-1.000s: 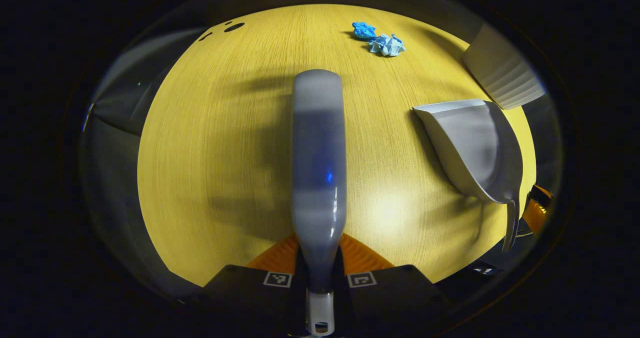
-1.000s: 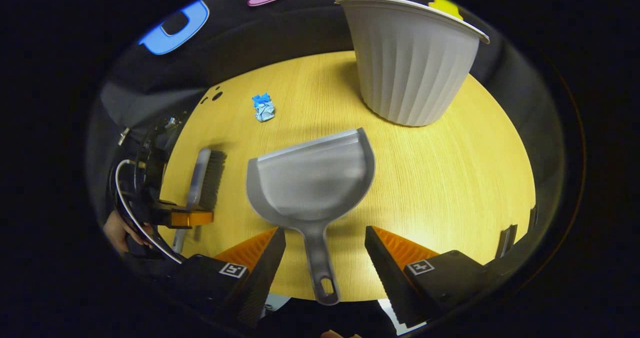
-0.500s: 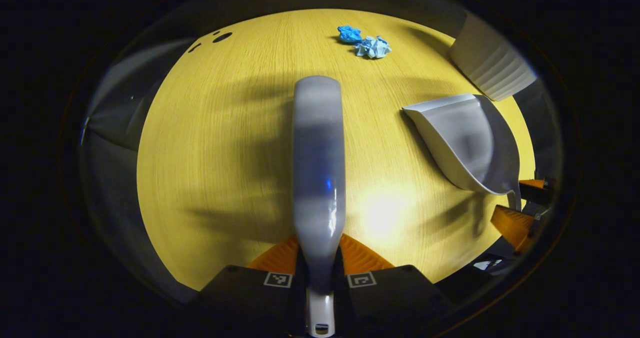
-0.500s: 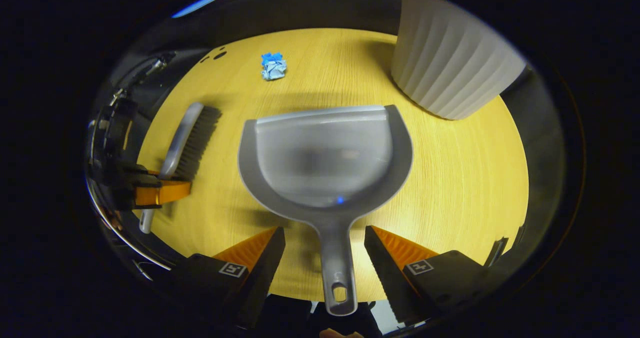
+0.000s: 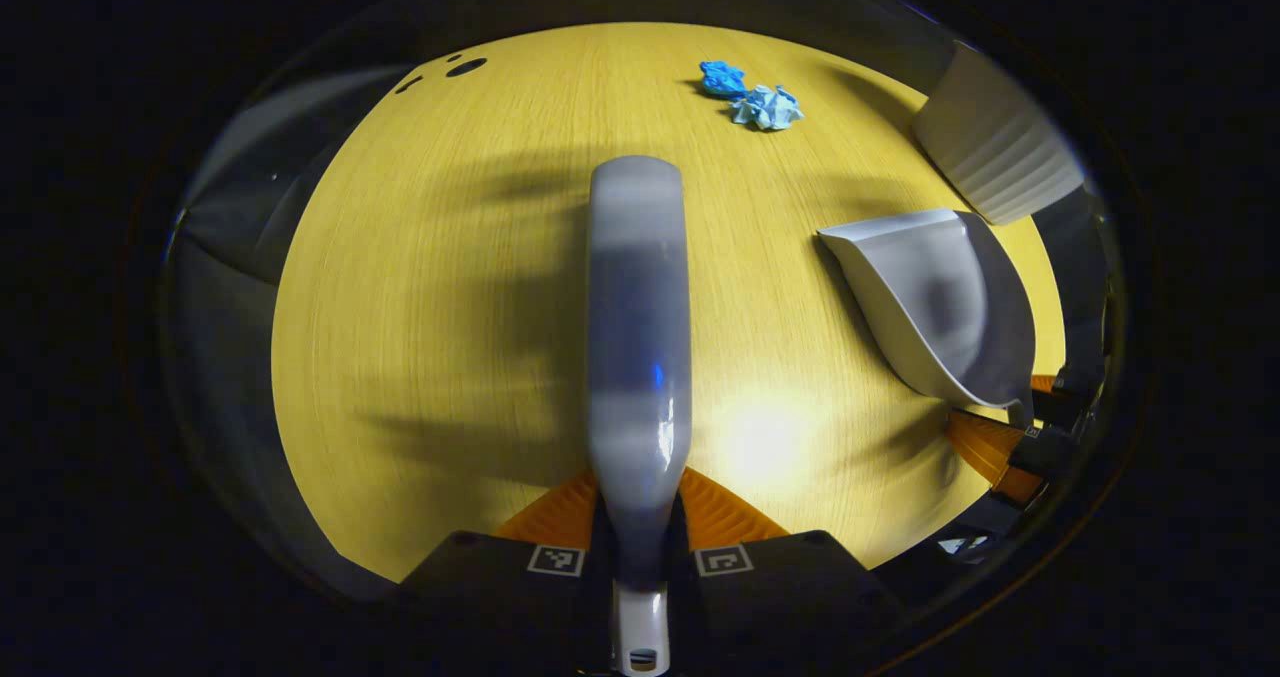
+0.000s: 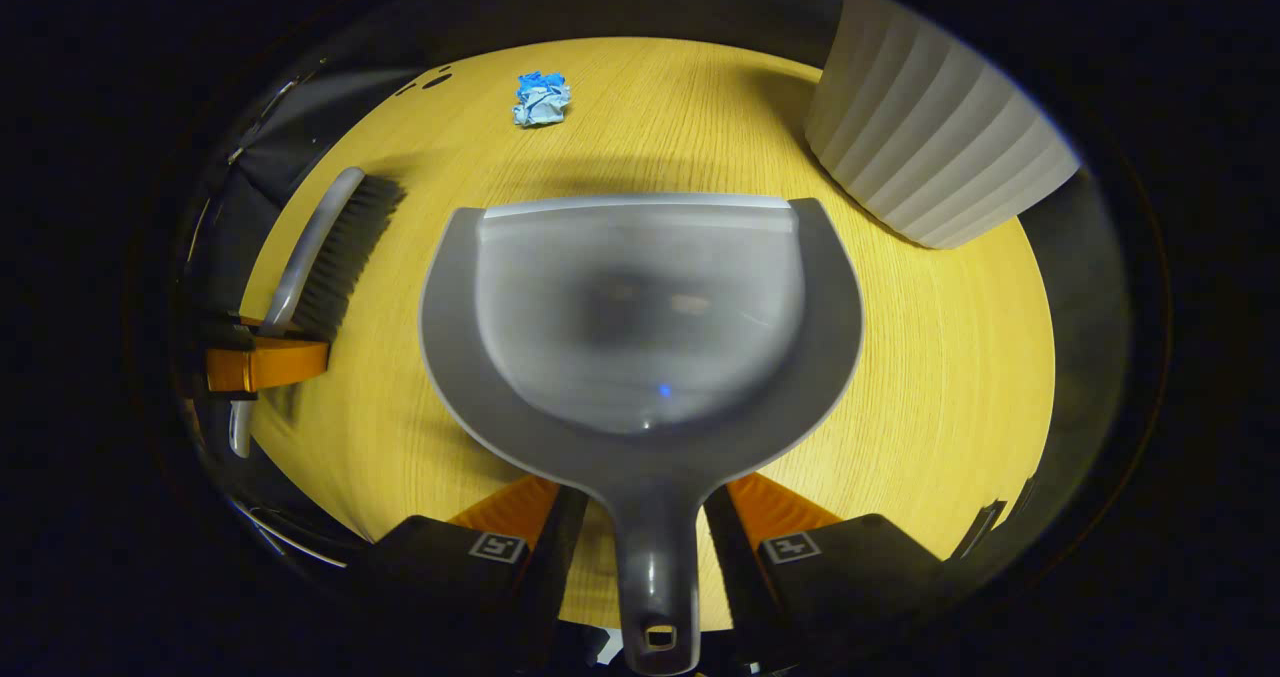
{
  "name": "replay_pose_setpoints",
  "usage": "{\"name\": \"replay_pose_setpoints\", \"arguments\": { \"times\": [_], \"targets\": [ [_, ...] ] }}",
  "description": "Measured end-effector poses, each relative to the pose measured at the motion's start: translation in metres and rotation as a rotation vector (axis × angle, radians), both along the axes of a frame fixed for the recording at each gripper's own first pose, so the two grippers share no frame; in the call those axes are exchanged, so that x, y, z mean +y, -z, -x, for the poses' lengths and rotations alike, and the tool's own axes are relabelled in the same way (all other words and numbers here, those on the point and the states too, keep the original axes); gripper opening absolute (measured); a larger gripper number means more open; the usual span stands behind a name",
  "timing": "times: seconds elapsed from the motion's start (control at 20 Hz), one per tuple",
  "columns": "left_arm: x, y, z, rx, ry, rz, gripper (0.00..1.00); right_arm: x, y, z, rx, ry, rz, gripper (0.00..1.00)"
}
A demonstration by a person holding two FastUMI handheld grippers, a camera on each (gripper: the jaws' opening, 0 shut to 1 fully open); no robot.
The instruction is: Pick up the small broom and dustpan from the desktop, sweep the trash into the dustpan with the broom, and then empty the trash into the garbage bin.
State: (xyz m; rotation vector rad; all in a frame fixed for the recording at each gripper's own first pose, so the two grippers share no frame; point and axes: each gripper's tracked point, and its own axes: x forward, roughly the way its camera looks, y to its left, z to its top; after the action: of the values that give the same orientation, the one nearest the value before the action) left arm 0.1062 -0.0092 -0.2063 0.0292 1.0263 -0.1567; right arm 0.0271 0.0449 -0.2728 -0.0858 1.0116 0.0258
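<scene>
A yellow wooden desktop [image 6: 930, 357] in a dark booth. The left gripper [image 5: 637, 522] is clamped on the small grey plastic broom [image 5: 638, 337]; the right gripper [image 6: 642, 527] has closed around the grey plastic dustpan's [image 6: 640, 307] handle. Both tools look picked up; sweeping and emptying remain. Crumpled blue paper trash [image 6: 541, 99] lies far ahead, unobstructed; the ribbed white garbage bin [image 6: 930, 147] stands right of the dustpan.

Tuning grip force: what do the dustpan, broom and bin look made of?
Dustpan: likely smooth grey moulded plastic; soft sheen, one-piece handle. Broom: glossy grey plastic back with a sharp highlight; dark bristles, fibre unclear. Bin: probably matte off-white plastic, ribbed wall, no glare.
</scene>
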Motion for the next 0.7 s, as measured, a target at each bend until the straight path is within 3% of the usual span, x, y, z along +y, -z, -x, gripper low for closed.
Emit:
{"name": "replay_pose_setpoints", "arguments": {
  "times": [0.15, 0.25, 0.35, 0.4, 0.5, 0.65, 0.7],
  "targets": [
    [0.006, -0.008, -0.007, 0.002, -0.005, -0.009, 0.26, -0.001, 0.000, -0.006, -0.007, -0.001, -0.017, 0.66],
    [0.015, -0.018, -0.017, -0.018, -0.011, -0.038, 0.25, 0.000, 0.001, -0.003, 0.018, -0.003, -0.026, 0.39],
    [0.020, -0.031, -0.031, -0.034, -0.028, -0.038, 0.25, 0.001, -0.001, -0.003, 0.044, -0.051, -0.022, 0.44],
    [0.020, -0.035, -0.038, -0.034, -0.034, -0.024, 0.26, 0.001, -0.001, -0.002, 0.056, -0.065, -0.030, 0.38],
    [0.020, -0.046, -0.057, -0.035, -0.037, -0.003, 0.25, -0.001, -0.001, -0.001, 0.080, -0.073, -0.041, 0.38],
    [0.026, -0.060, -0.094, -0.056, -0.013, -0.039, 0.24, -0.003, 0.001, 0.003, 0.115, -0.131, -0.037, 0.35],
    [0.024, -0.062, -0.105, -0.055, 0.019, -0.062, 0.25, -0.006, 0.001, 0.004, 0.120, -0.144, -0.035, 0.29]
  ]
}}
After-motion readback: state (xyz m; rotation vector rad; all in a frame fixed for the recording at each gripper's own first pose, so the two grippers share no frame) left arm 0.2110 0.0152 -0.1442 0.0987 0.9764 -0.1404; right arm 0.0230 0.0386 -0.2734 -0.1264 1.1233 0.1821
